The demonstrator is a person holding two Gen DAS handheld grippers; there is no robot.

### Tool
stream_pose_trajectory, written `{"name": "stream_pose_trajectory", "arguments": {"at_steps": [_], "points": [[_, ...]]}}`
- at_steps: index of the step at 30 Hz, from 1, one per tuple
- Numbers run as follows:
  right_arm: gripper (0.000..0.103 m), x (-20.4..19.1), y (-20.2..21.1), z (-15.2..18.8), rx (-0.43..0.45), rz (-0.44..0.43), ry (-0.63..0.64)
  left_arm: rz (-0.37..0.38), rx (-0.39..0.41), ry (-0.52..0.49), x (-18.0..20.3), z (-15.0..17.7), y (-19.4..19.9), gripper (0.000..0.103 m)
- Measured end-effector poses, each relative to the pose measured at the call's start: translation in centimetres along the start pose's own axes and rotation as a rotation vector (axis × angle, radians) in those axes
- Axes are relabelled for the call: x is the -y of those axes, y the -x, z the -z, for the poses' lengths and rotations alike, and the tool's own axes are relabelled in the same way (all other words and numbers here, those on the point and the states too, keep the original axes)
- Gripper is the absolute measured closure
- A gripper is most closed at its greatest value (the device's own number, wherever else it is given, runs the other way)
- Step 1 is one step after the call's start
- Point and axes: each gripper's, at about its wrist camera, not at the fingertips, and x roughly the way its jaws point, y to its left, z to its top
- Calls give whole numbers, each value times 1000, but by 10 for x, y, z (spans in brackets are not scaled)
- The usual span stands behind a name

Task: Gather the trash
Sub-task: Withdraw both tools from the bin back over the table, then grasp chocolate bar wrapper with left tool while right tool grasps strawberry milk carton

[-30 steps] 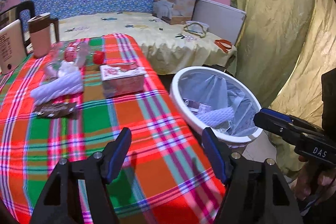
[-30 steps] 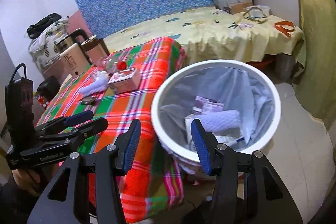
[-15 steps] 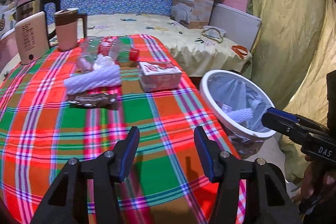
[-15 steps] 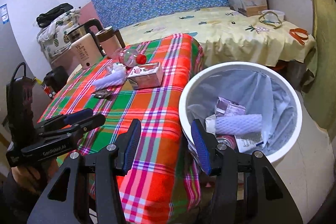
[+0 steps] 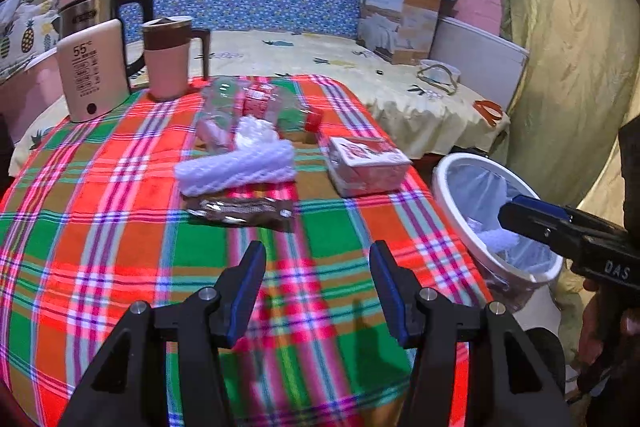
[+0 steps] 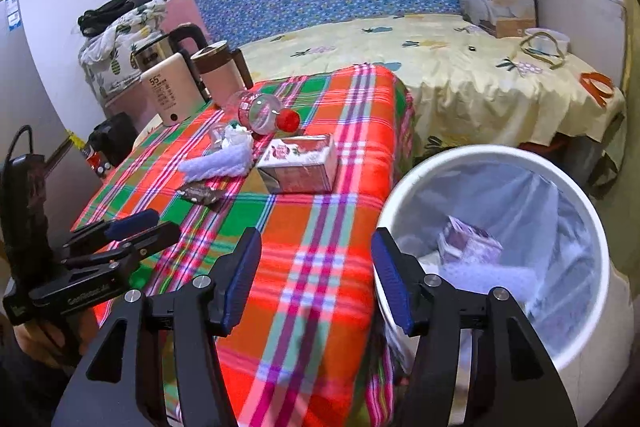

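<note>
- Plaid-clothed table (image 5: 120,247): four pieces of trash are left on it — a white foam net (image 5: 236,163), a brown wrapper (image 5: 240,211), a red-and-white carton (image 5: 368,163) and a clear bottle (image 5: 260,103).
- White bin (image 6: 492,155): set beside the table edge, already partly filled.
- Left gripper (image 5: 316,287): jaws apart, nothing held, after closing a little.
- Right gripper (image 6: 316,279): jaws apart, empty, just opened wider.
- Step judged: the reach for the next piece; the wrapper lies nearest, and a low, flat pinch is called for.

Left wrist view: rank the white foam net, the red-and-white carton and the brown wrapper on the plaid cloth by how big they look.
1. White foam net
2. Red-and-white carton, a close second
3. Brown wrapper, the thinnest

All three lie at a similar depth, so nearness matters little.
</note>
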Motion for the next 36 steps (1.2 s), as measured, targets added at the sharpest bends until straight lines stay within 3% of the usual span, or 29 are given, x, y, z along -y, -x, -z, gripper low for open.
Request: {"name": "stream_pose_trajectory", "arguments": {"at_steps": [18, 23, 29, 32, 36], "points": [[44, -2, -78, -40, -93, -66, 55, -46, -2, 63, -52, -12, -15, 47], [44, -13, -77, -34, -116, -130, 63, -46, 1, 73, -58, -11, -13, 47], [44, -44, -59, -22, -126, -232, 168, -48, 13, 89, -65, -10, -5, 47], [44, -50, -47, -27, -65, -188, 229, -49, 16, 97, -68, -8, -2, 47], [42, -40, -55, -40, -48, -161, 245, -44, 16, 99, -70, -8, -2, 47]]}}
